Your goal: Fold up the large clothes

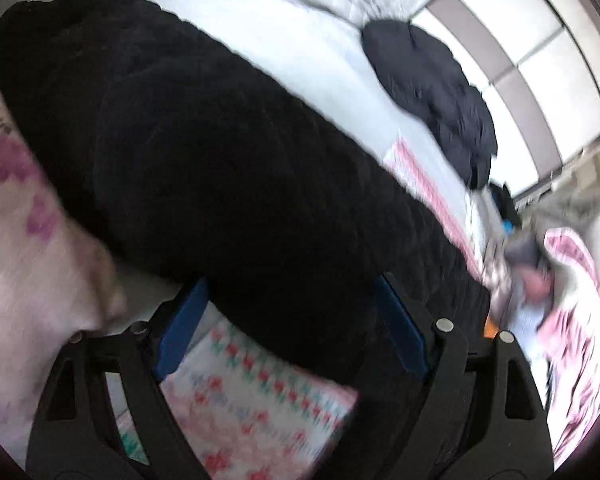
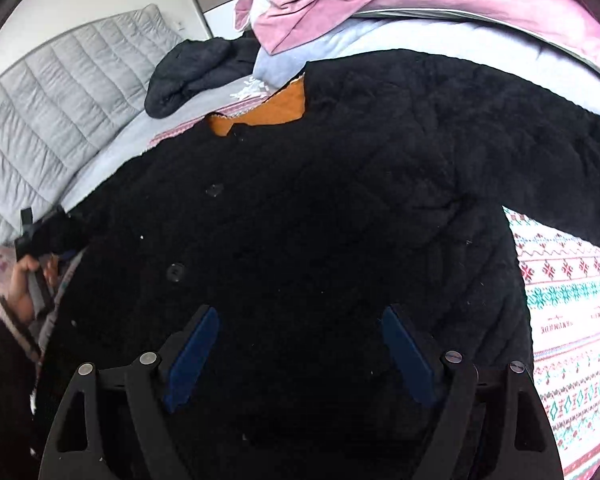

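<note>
A large black quilted coat (image 2: 320,208) with dark buttons lies spread on the bed, one sleeve reaching right (image 2: 560,152). An orange lining (image 2: 268,114) shows at its collar. My right gripper (image 2: 300,344) is open just above the coat's lower front, blue pads apart. In the left wrist view the same coat (image 1: 204,152) fills the middle, blurred. My left gripper (image 1: 292,324) is open over the coat's edge, holding nothing. The left gripper also shows at the coat's left edge in the right wrist view (image 2: 32,236).
The patterned bed cover (image 2: 568,304) lies under the coat. A pile of pink and pale blue clothes (image 2: 380,4) sits behind it. A second dark garment (image 2: 192,72) lies near the grey quilted headboard (image 2: 48,120). Wardrobe doors (image 1: 540,64) stand beyond the bed.
</note>
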